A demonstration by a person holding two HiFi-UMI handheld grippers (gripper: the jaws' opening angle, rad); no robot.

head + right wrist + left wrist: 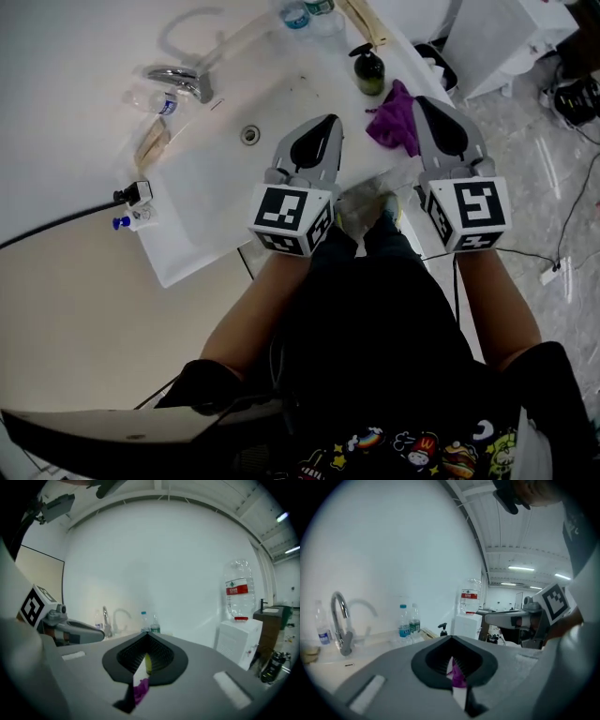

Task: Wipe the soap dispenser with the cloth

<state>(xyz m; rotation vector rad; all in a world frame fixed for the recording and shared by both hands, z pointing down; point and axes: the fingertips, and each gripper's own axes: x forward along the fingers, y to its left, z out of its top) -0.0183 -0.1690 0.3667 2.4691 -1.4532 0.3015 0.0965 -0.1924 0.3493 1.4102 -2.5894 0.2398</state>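
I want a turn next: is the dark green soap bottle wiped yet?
Done: can't tell. In hand: nothing; the left gripper and right gripper are shut and empty. The crumpled purple cloth lies near the dark green pump soap dispenser. Left: grab cloth, wipe.

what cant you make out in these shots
Soap dispenser: label too small in the head view; body hidden by the jaws in the left gripper view.
Cloth: right edge behind the right gripper in the head view.
Bottles: cut off by the head view's top edge.
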